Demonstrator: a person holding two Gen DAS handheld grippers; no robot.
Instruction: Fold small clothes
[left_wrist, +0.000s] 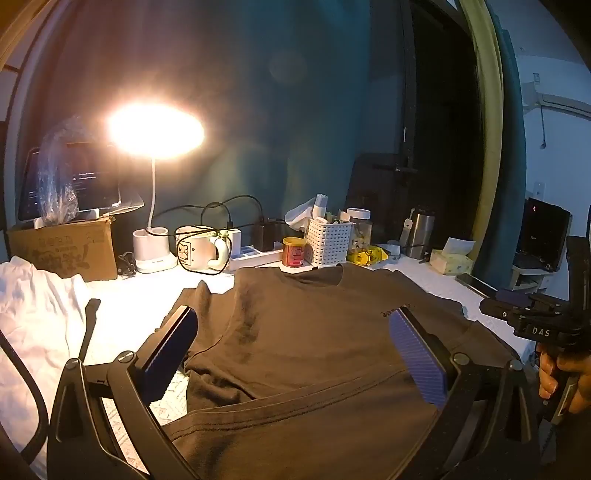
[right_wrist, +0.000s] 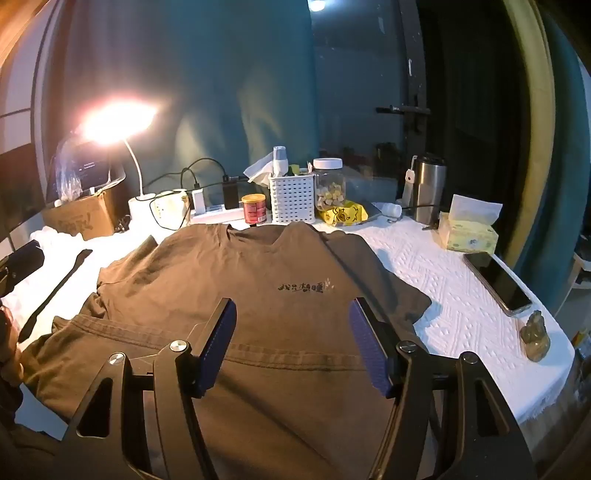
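Brown T-shirt (right_wrist: 258, 295) spread front-up on white quilted table cover (right_wrist: 443, 280), collar toward the clutter at the back, small dark print on the chest. Bottom hem already doubled up toward the near edge; left sleeve rumpled, right sleeve flat. Judged: thin cotton knit, light, limp, no stiffness, will sag and drag if lifted at one point; not fragile, not slippery on the textured cover. Best held by pinching two layers at hem corner or shoulder seam, one point per side.

Left gripper (left_wrist: 291, 350) hovering over the shirt's left half, jaws wide, nothing between. Right gripper (right_wrist: 291, 343) over the lower middle, jaws wide, nothing held.

White garment (left_wrist: 33, 317) heaped to the left. Phone (right_wrist: 498, 284) and tissue pack (right_wrist: 469, 232) well clear on the right.
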